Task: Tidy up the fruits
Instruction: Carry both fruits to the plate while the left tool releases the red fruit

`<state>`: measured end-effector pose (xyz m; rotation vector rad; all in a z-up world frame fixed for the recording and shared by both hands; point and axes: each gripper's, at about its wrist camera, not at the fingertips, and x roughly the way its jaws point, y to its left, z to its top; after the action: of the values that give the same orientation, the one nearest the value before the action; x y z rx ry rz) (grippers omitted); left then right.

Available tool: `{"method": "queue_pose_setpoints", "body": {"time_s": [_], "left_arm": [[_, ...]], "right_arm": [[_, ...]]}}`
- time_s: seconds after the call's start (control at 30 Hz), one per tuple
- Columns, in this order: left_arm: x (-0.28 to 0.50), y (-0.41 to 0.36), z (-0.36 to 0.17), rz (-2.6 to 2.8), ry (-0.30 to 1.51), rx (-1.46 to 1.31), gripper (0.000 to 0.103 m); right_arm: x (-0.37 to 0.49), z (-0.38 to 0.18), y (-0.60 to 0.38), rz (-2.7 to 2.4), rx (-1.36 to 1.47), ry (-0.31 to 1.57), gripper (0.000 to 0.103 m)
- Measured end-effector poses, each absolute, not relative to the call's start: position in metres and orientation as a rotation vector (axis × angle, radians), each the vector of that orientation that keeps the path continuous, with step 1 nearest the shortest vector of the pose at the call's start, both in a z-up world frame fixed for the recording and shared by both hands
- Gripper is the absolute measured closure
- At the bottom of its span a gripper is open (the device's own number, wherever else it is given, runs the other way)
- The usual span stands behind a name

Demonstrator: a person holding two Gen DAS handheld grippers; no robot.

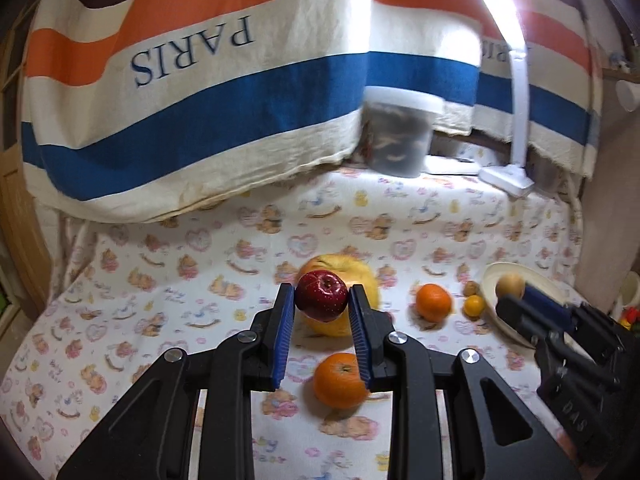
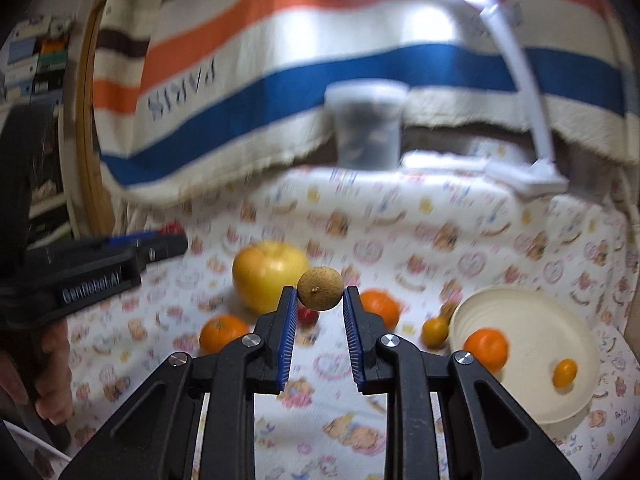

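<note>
My left gripper [image 1: 322,294] is shut on a small red apple [image 1: 321,298], held above the bear-print cloth in front of a big yellow apple [image 1: 360,276]. An orange [image 1: 339,380] lies under the fingers. Further right are another orange [image 1: 434,302] and a small yellow-orange fruit [image 1: 475,305]. My right gripper [image 2: 320,292] is shut on a round brown fruit [image 2: 320,288], lifted off the cloth. To its right a cream plate [image 2: 536,320] holds an orange [image 2: 486,350] and a small yellow-orange fruit [image 2: 565,372]. A small red fruit [image 2: 308,316] lies partly hidden behind the fingers.
A clear lidded jar [image 1: 400,132] with dark contents and a white desk lamp [image 1: 520,120] stand at the back. A striped towel [image 1: 200,80] hangs behind them. A small brown nut [image 1: 471,288] lies beside the plate [image 1: 532,276]. A hand [image 2: 52,380] holds the left gripper [image 2: 168,240].
</note>
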<state>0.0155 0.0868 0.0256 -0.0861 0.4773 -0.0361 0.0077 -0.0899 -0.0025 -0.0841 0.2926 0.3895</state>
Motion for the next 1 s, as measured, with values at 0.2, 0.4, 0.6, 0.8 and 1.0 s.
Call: {"method": "queue_pose_setpoints", "body": {"time_s": [0.2,0.4,0.6,0.8,1.0], "left_arm": [[0.009,0.078,0.028,-0.032,0.439,-0.052,0.077],[0.003,0.073,0.032,-0.067,0.428,-0.060,0.077],[-0.013,0.056,0.046,-0.058,0.370,-0.014,0.077],[-0.016,0.012,0.061,-0.141,0.379,0.066,0.077],[0.001,-0.032,0.071,-0.212,0.422,0.078,0.077]], "right_arm": [[-0.001,0.010,-0.101,0.378,-0.059,0.226,0.080],[-0.001,0.016,-0.106,0.366,-0.044,0.230,0.080],[-0.009,0.030,-0.130,0.312,-0.004,0.185,0.080],[-0.015,0.040,-0.170,0.223,-0.060,0.152,0.080],[-0.011,0.039,-0.213,0.155,-0.057,0.182,0.081]]}}
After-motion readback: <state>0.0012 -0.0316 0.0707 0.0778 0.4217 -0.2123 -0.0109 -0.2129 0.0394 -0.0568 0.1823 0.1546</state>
